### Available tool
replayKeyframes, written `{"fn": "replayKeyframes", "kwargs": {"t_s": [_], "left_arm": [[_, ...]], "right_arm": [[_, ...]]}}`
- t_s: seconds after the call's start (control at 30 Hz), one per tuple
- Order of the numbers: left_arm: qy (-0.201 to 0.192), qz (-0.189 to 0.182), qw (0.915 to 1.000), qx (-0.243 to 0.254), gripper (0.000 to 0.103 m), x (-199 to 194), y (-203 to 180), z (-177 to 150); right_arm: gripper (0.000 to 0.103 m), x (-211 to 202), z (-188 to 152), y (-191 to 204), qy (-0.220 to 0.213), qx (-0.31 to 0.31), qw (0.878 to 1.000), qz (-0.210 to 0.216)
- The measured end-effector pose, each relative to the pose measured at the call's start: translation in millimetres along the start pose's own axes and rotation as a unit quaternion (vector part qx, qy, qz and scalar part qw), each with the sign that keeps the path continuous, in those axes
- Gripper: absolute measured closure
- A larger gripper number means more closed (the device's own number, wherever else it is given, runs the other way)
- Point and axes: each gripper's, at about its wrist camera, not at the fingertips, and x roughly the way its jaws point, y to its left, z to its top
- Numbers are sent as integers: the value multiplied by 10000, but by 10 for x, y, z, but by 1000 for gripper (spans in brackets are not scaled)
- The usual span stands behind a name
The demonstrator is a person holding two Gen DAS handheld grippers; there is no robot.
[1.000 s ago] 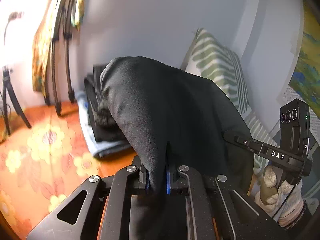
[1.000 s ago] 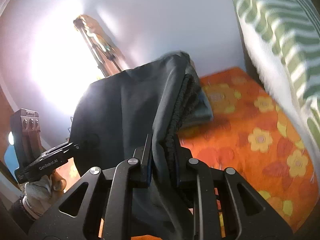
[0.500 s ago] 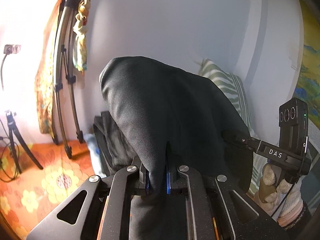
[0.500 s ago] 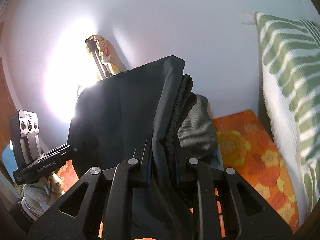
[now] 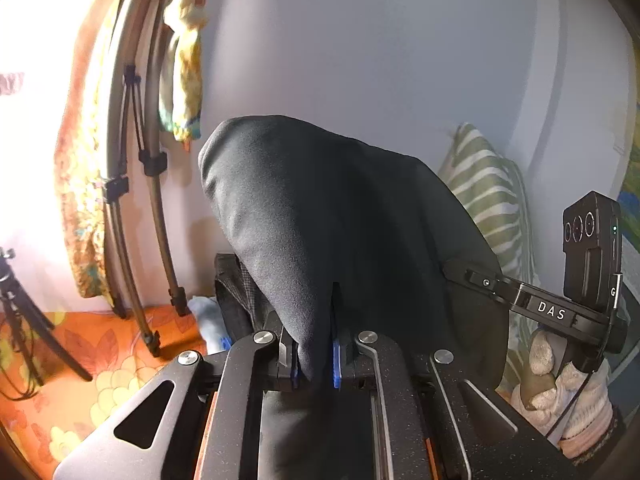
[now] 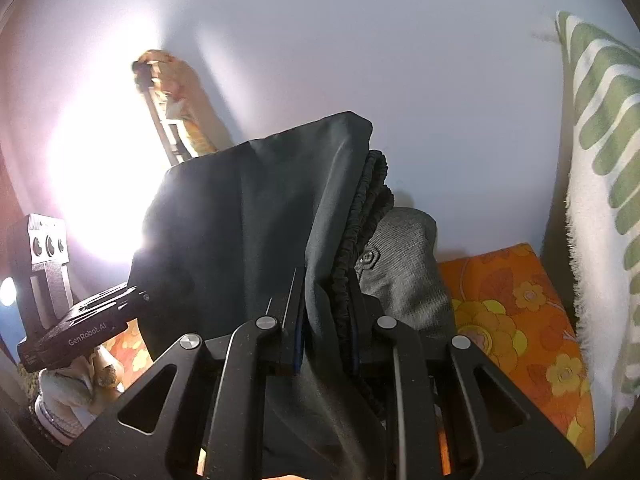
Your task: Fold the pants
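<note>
Both tongs are clenched on the black, smooth-fabric pants (image 5: 344, 216): the left gripper (image 5: 314, 364) pinches a plain fold of cloth, the right gripper (image 6: 326, 344) bites the edge with the ribbed elastic waistband (image 6: 360, 240). Compared with a second ago, far less of the orange flowered bedspread (image 6: 516, 320) fills either view and more pale wall shows, so the pair has swung up and across, and the pants hang between the tongs, clear of the bed. The green-and-white striped pillow (image 5: 488, 192) sits at three o'clock, a folded grey garment (image 6: 404, 264) just behind the waistband. That likely means a carry-over fold is under way; laying down comes next.
</note>
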Motion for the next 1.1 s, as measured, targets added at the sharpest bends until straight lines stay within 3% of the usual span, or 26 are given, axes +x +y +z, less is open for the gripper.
{"fn": "replayKeyframes", "kwargs": {"t_s": [0.3,0.43,0.57,0.7,0.77,0.87,1.1], "left_arm": [[347,50,9989,-321,94,801,326,-154],[414,140,9985,-329,93,984,389,-190],[423,348,9982,-232,86,1060,374,-181],[299,642,9972,-244,70,1001,404,-124],[217,890,9957,-101,62,982,415,-100],[103,1227,9924,76,61,920,443,-38],[53,1568,9866,455,61,980,439,18]], "right_arm": [[86,743,12,-478,418,101,9987,-266],[86,966,-27,-741,548,319,9975,-298],[85,1116,-15,-800,593,226,9969,-474],[81,1159,62,-839,582,322,9959,-617],[79,1161,98,-843,547,243,9940,-919],[79,1178,145,-831,546,86,9886,-1403],[79,1129,180,-779,598,-72,9837,-1695]]}}
